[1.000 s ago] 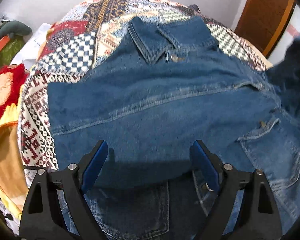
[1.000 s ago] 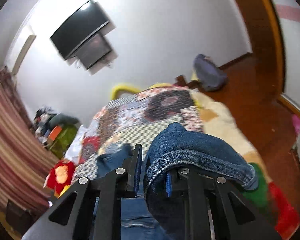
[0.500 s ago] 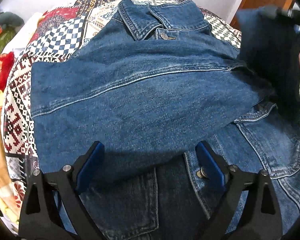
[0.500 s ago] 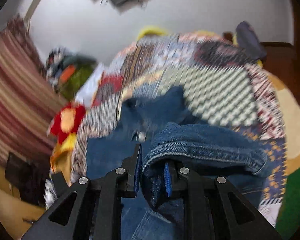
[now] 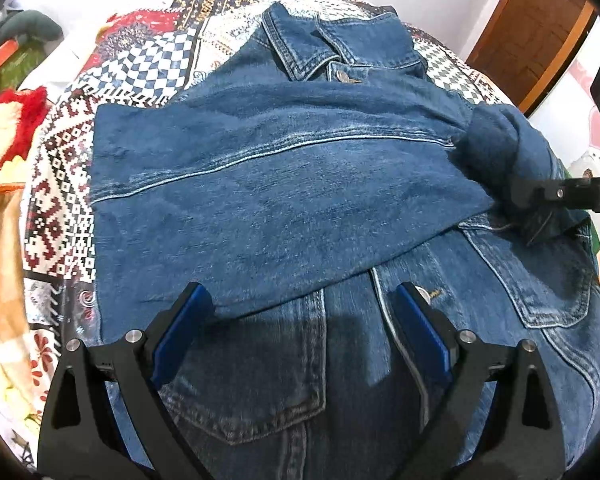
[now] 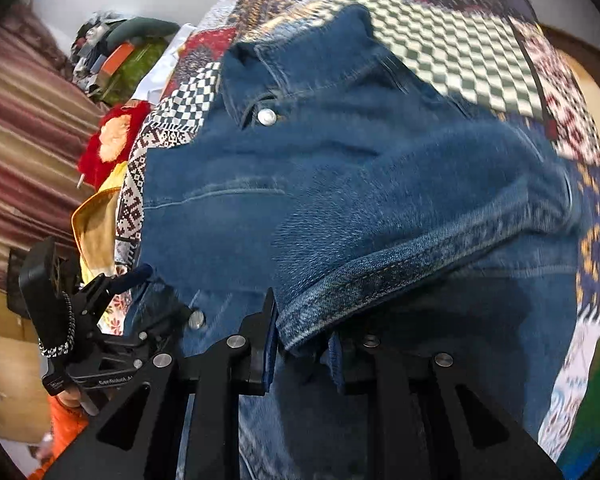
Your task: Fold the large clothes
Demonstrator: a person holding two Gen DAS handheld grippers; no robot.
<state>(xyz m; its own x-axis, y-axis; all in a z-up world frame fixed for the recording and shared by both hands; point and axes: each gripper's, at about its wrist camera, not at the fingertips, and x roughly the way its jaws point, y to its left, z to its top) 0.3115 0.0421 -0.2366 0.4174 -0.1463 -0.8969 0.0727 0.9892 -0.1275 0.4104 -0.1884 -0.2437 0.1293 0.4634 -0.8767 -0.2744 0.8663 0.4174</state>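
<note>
L hand-held gripper: jaws wide apart, nothing between them, hovering over the lower front of the denim jacket. Jacket lies front-up on the patchwork quilt on the bed, collar at far end. 1 sleeve already folded across the chest, long axis running L-R. R hand-held gripper: nearly closed, pinching the cuff of the 2nd sleeve above jacket's R side. Key relation: cuff sits R of centre, chest lies to its L, so R is nearer; prob lay sleeve leftward over the 1st.
</note>
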